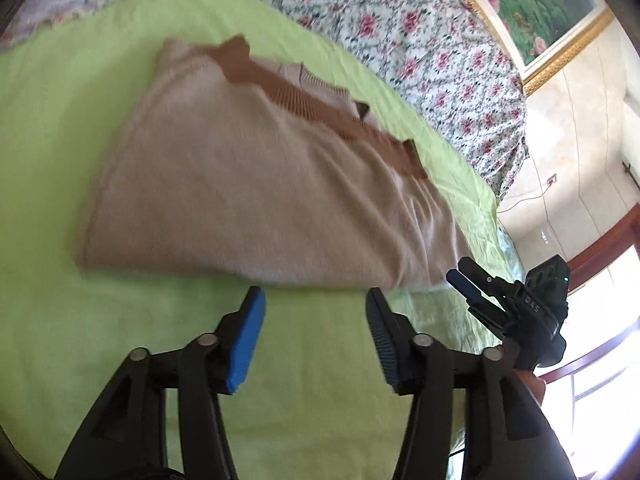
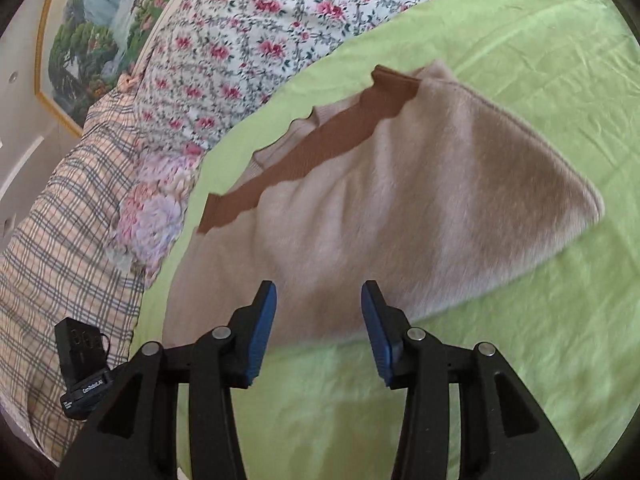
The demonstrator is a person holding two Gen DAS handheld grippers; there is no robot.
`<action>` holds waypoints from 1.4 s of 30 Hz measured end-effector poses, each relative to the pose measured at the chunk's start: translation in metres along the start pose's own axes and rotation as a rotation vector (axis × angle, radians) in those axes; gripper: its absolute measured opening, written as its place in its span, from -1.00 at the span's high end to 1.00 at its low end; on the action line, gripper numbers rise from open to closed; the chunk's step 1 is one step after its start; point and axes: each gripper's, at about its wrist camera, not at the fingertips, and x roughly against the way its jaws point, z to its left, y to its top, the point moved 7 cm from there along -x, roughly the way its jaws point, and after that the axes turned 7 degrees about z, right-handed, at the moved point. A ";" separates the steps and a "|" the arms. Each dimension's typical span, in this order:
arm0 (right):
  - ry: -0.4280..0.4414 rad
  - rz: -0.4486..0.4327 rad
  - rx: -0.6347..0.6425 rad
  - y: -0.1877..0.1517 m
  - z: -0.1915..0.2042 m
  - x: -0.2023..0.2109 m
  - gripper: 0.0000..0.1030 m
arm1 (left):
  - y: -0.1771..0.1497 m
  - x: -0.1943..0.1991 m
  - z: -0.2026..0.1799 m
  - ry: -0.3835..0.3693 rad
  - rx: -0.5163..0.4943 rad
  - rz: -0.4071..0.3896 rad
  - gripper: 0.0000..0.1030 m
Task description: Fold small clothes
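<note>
- Left wrist view: beige knit sweater [image 1: 256, 184] lies folded flat on the green sheet [image 1: 60, 340], filling centre frame, brown ribbed trim [image 1: 320, 108] running along its far edge toward upper right.
- Left gripper [image 1: 316, 304] sits low centre, jaws spread wide, nothing between them, tips just short of the sweater's near fold.
- Right gripper [image 1: 466, 284] pokes in at right edge near the sweater's near corner.
- Right wrist view: right gripper [image 2: 318, 300] is also spread and empty, tips over the sweater's near edge; contact cannot be told.
- Both tools sit at the near edge, probably lined up for the next fold or just let go; cannot say which.
- Motion blur softens the knit, so layer count and sleeves are hard to make out.
- Floral quilt [image 2: 248, 40] and plaid cloth [image 2: 60, 240] sit behind; framed painting [image 2: 92, 32] is cut off at upper left.
</note>
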 end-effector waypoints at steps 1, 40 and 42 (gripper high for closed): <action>0.001 0.002 0.002 -0.002 0.001 0.001 0.11 | -0.003 -0.002 0.000 0.012 0.014 -0.001 -0.15; 0.372 0.207 -0.077 0.124 -0.004 -0.034 -0.45 | 0.123 -0.057 -0.123 0.162 -0.270 -0.176 0.82; 0.416 0.258 -0.096 0.131 -0.002 -0.048 -0.46 | 0.117 -0.081 -0.135 0.177 -0.315 -0.136 0.82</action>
